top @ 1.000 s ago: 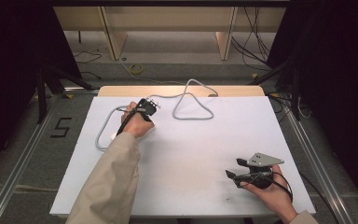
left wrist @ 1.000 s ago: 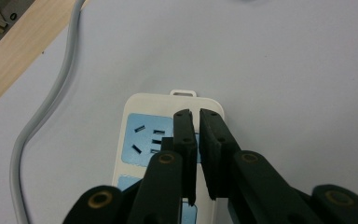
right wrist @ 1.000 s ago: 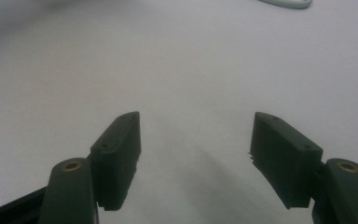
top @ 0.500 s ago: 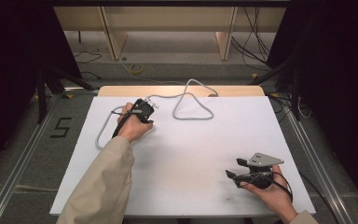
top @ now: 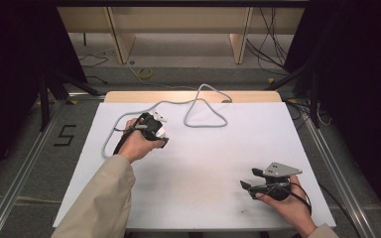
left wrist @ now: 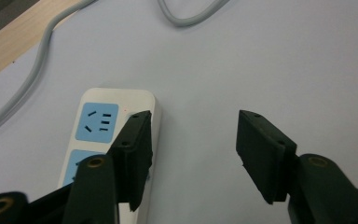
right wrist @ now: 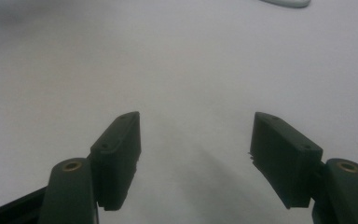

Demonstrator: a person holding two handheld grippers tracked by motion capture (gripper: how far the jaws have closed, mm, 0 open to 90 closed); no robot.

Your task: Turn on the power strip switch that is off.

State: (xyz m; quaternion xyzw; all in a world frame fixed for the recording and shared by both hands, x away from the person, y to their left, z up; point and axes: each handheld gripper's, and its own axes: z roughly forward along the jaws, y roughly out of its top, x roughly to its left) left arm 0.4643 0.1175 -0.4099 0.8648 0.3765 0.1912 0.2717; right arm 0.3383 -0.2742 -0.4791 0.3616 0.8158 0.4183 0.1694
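A white power strip (left wrist: 98, 135) with blue socket faces lies flat on the white table (top: 218, 163); in the high view the strip (top: 161, 120) is mostly hidden under my left hand. Its grey cable (top: 206, 106) loops toward the table's far edge and shows as a cable (left wrist: 42, 51) at the upper left of the left gripper view. My left gripper (left wrist: 193, 116) (top: 159, 130) is open. Its jaws have just been opening, with only bare table between them and the strip beside the left jaw. My right gripper (right wrist: 196, 116) (top: 247, 177) rests open over bare table at the near right.
A wooden strip (top: 193, 95) borders the table's far edge. Metal rails (top: 25, 163) run along both sides on the floor. Loose cables (top: 144, 73) and wooden legs stand beyond the table. A pale object (right wrist: 286, 2) sits at the top edge of the right gripper view.
My left hand has drawn back a little toward the near side, away from the strip's far end. The right hand has stayed where it was.
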